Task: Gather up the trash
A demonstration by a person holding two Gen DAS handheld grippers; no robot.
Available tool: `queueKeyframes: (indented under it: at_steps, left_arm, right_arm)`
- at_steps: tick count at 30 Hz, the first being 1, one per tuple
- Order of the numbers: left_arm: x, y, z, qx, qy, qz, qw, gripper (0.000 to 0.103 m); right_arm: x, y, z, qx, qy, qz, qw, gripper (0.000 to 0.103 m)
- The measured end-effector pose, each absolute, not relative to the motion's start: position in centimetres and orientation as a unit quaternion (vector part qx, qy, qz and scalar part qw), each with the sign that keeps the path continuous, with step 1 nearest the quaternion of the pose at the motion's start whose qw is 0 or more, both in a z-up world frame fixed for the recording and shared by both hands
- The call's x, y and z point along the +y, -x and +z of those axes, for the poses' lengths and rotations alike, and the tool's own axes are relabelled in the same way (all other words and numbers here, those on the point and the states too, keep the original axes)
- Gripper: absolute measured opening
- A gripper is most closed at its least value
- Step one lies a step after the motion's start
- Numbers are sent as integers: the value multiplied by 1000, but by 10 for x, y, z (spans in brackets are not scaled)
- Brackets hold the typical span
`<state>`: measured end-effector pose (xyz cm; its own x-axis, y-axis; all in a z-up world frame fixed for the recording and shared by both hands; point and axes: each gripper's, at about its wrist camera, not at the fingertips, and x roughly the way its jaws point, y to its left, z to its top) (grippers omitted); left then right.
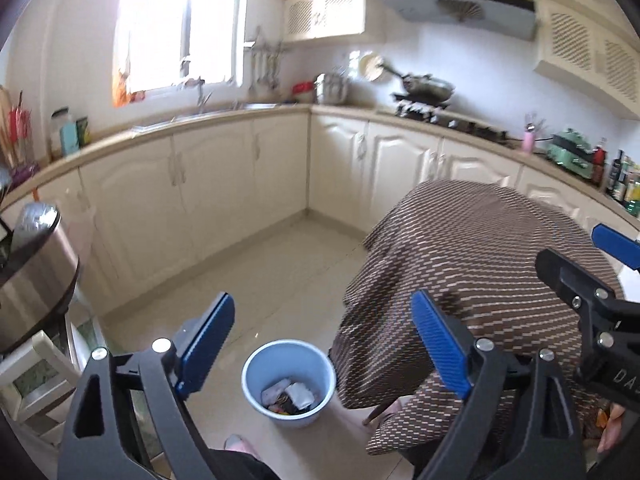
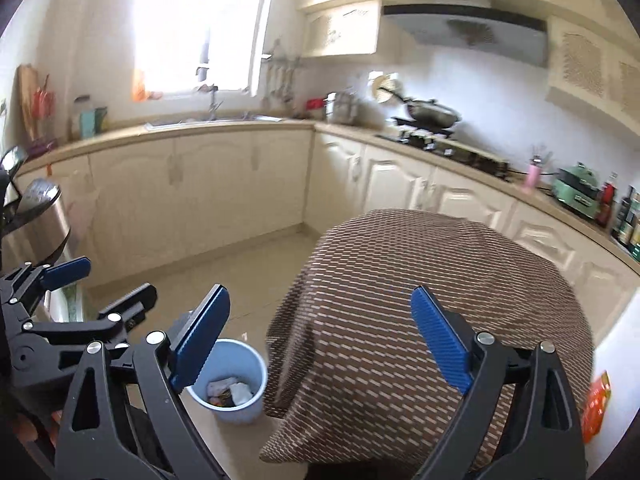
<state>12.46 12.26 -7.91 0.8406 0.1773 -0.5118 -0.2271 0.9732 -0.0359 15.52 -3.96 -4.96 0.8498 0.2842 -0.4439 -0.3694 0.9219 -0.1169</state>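
Observation:
A light blue bin [image 1: 288, 384] stands on the tiled floor with several pieces of trash inside. It also shows in the right wrist view [image 2: 230, 380], low and left of centre. My left gripper [image 1: 324, 344] is open and empty, held high above the bin. My right gripper [image 2: 320, 340] is open and empty over a table covered with a brown patterned cloth [image 2: 420, 320]. The right gripper shows at the right edge of the left wrist view [image 1: 592, 280]. The left gripper shows at the left of the right wrist view [image 2: 76, 292]. An orange packet [image 2: 596, 404] lies at the table's right edge.
Cream cabinets [image 1: 200, 200] with a counter run along the back and right. A sink [image 2: 212, 122], a wok on a stove [image 1: 424, 92] and bottles [image 1: 624, 184] sit on the counter. A steel pot [image 1: 32, 276] stands at the left. The cloth-covered table [image 1: 460, 280] fills the right foreground.

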Motion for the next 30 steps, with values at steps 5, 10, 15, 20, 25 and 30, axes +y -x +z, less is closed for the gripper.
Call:
queueKeyframes:
  at_steps: [5, 10, 15, 20, 25, 30]
  left_arm:
    - [87, -93, -52, 231, 30, 77, 970, 91]
    - [63, -67, -33, 207, 18, 44, 977, 94]
    - [44, -39, -20, 189, 1, 34, 981, 94]
    - [34, -17, -7, 177, -1, 43, 983, 95]
    - [38, -3, 2, 165, 8, 48, 985, 95]
    - [38, 1, 8, 153, 13, 47, 987, 95]
  right_arm:
    - [-82, -121, -32, 189, 85, 135, 969, 93]
    - [-111, -89, -19, 168, 70, 114, 977, 95]
    - [-122, -63, -13, 155, 64, 110, 980, 95]
    - [-140, -40, -6, 139, 59, 108, 983, 96]
    - [-148, -24, 1, 127, 54, 108, 984, 96]
    - [-154, -21, 4, 119, 53, 107, 986, 96]
